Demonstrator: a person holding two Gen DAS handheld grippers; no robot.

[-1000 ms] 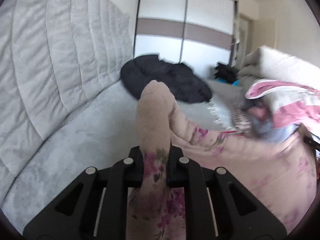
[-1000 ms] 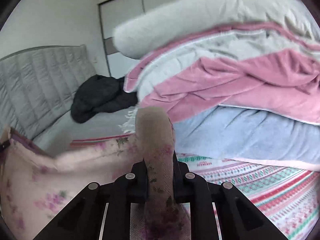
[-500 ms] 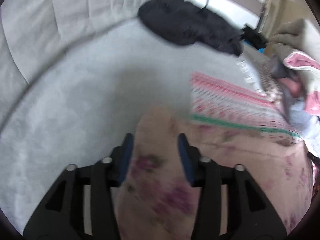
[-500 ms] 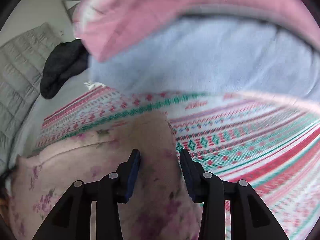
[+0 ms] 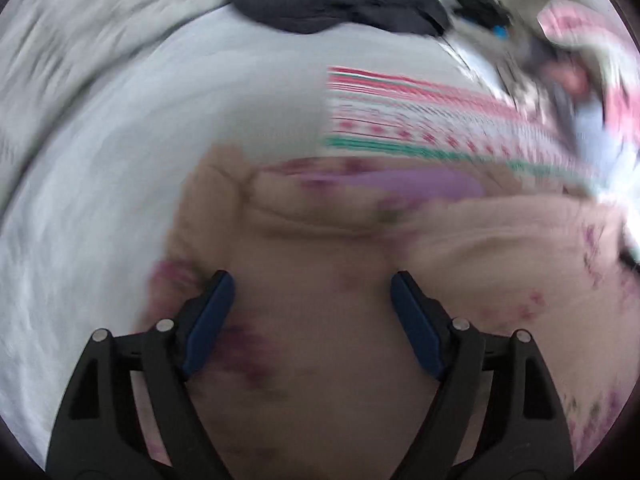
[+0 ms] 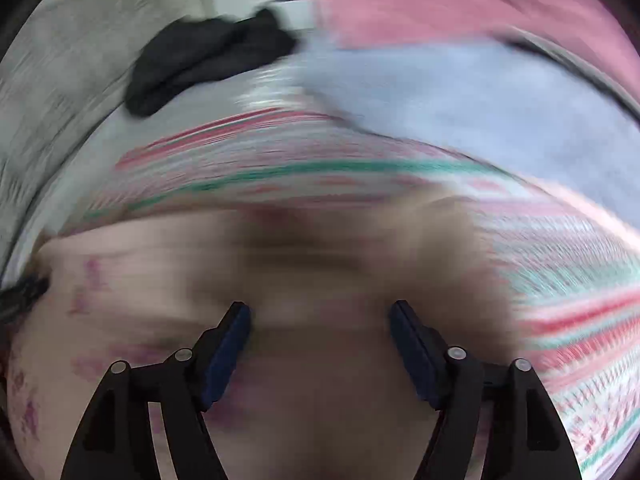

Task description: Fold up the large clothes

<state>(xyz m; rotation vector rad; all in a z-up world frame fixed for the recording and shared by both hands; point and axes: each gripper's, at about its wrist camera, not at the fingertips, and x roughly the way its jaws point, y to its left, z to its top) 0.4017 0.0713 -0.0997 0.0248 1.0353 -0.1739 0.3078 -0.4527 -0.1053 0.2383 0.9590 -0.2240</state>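
Grippers tilted steeply down | left gripper (image 5: pixel 312 284), right gripper (image 6: pixel 320 314): jaws just opened wide | floral garment (image 5: pixel 320 360) lies unclamped between

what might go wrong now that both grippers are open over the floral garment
1. The left gripper and right gripper have just been opening, with the floral garment loose between their jaws; the top edge looks bunched, so the fold may set uneven.
2. It lies on the striped blanket, which a later pinch might catch too.
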